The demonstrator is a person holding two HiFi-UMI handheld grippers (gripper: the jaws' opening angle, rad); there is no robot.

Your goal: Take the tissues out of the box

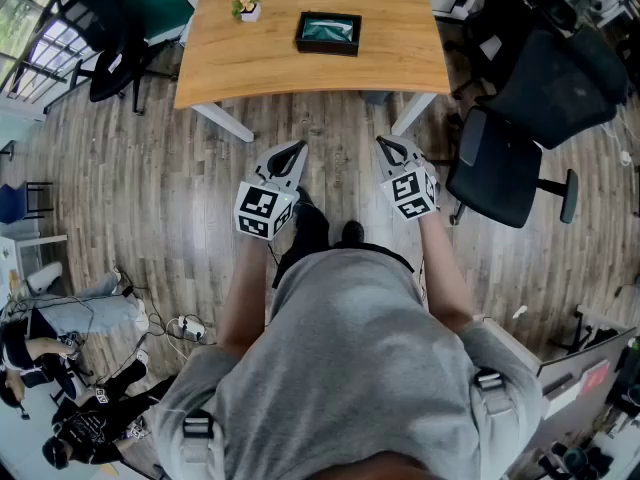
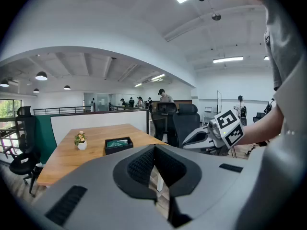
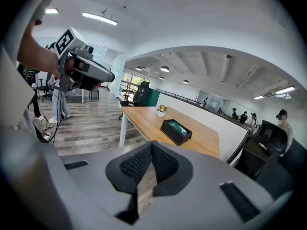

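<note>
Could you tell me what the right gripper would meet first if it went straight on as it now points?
Probably the near edge of the wooden table, short of the tissue box; the right gripper tilts downward, so it might pass underneath instead.

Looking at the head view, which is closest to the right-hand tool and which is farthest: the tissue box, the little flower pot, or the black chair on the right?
1. Black chair, close beside the right tool, on its right.
2. Tissue box, ahead on the table.
3. Flower pot, beyond the box, toward the table's left.
</note>
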